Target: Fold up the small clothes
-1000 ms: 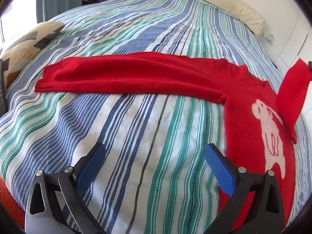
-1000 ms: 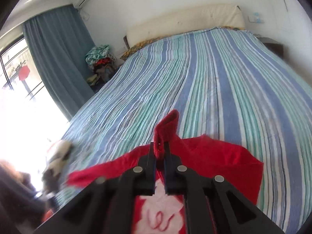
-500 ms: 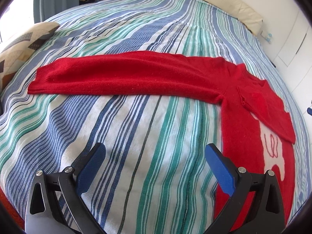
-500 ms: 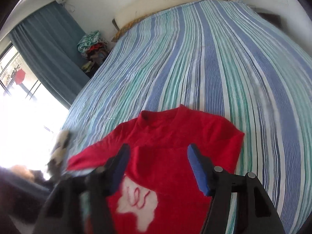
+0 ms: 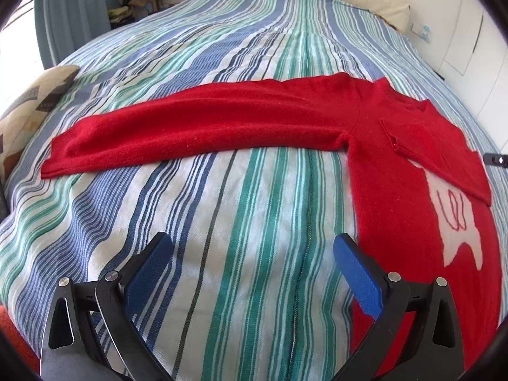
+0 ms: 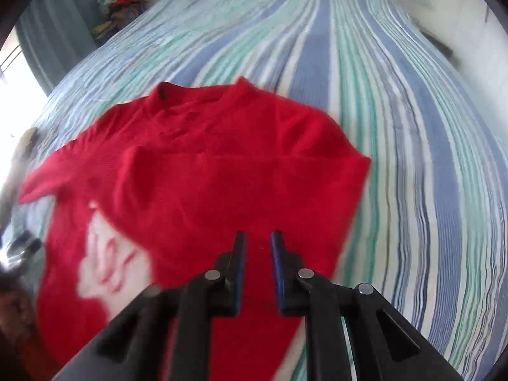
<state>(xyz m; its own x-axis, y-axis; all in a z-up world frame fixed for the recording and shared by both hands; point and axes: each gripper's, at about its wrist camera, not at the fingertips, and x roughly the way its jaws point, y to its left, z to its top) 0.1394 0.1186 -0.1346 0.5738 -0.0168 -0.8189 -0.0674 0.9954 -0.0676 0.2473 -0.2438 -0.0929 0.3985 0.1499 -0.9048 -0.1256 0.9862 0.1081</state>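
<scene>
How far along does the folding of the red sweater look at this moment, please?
Early. Done: one sleeve lies folded across the chest of the red sweater, partly covering its white motif. In hand: nothing; the left claw is wide open over the striped bedspread, and the right claw, narrowly parted, holds no cloth. Left: the long sleeve lies stretched out, and the body is unfolded.

The sweater [image 5: 397,171] lies on the bed [image 5: 254,254], one sleeve [image 5: 206,127] stretched left.
</scene>
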